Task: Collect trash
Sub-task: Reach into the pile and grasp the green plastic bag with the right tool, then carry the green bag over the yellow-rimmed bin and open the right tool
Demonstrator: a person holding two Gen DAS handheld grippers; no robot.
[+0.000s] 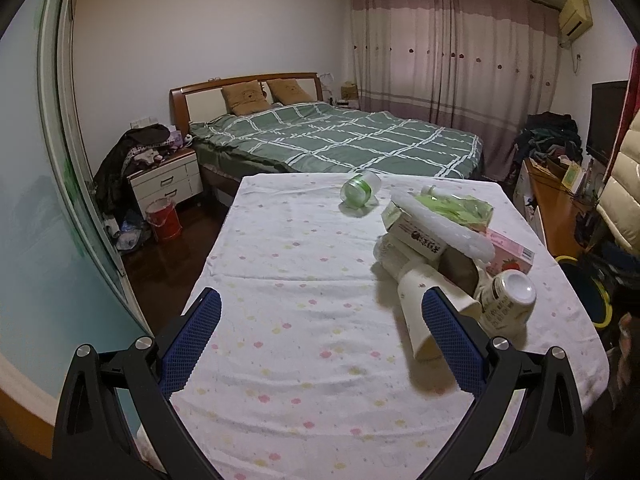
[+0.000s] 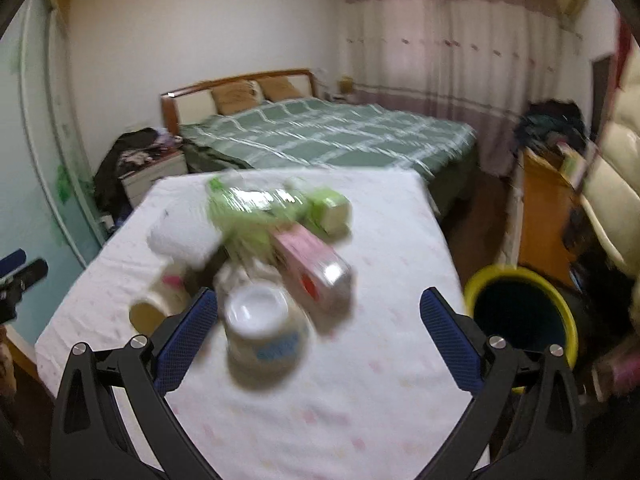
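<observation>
Both grippers hung over a table (image 1: 280, 320) draped in a white cloth dotted with small pink and yellow flowers. The left gripper (image 1: 320, 340) stood spread wide, nothing between its blue pads, above the near half of the table. The right gripper (image 2: 318, 340) was likewise released and empty, though its view was blurred by motion.

The trash lay in a heap toward the table's right edge. Nearest the left gripper, a cream paper cup (image 1: 424, 312) lay on its side, and just beside it a white bottle (image 1: 508, 300) lay with its base turned to the camera. Behind them sat a pink carton (image 1: 508, 252) with a strawberry print, a cream box (image 1: 416, 236) with dark print, a white roll (image 1: 444, 224) resting across the box, and a green wrapper (image 1: 464, 208) on top of the pile. A clear jar (image 1: 360, 188) with a green band lay apart from the heap, near the far edge.

In the right wrist view the bottle sat between the open fingers, closer to the left pad; whether it touched could not be told through the blur. A dark bin (image 2: 520, 312) with a yellow rim stood on the floor just beside the table's right edge.

Beyond the table were a bed (image 1: 340, 136) with a green checked cover and a red bucket (image 1: 164, 220) on the floor.
</observation>
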